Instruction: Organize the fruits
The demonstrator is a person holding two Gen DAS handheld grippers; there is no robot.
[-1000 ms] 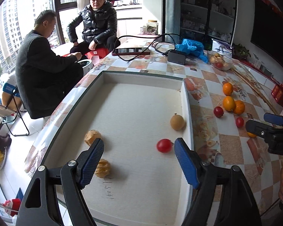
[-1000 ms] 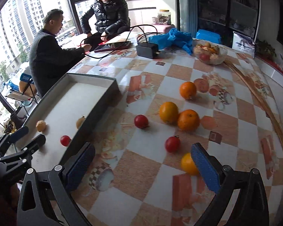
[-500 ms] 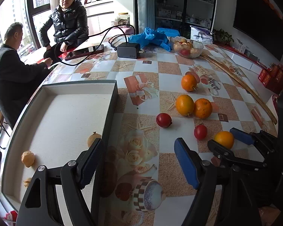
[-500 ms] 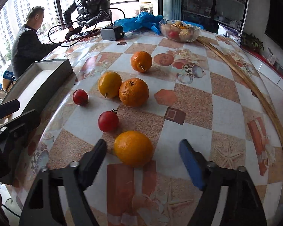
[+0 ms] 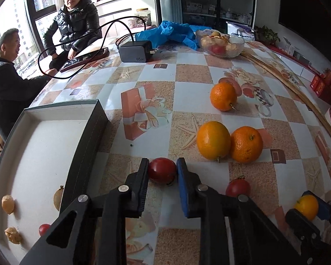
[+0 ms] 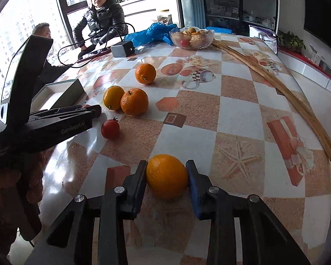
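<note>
Red and round, a small tomato-like fruit [image 5: 162, 170] sits on the checked tablecloth [image 5: 192, 77], pinched between the pads of the left gripper [image 5: 162, 172], which has clamped narrow on it. Just to that gripper's left lies the open grey tray [image 5: 86, 132], already holding a few small fruits, so the carry looks short and sideways. To the right, the right gripper [image 6: 167, 176] is closing on a yellow-orange citrus [image 6: 166, 175], its pads at both flanks of the fruit. This one lies farther from the tray, with a second red fruit [image 6: 110, 128] and a touching pair of oranges [image 6: 126, 100] in between. A lone orange [image 6: 145, 73] waits beyond, nearer the glass bowl [image 6: 192, 37].
</note>
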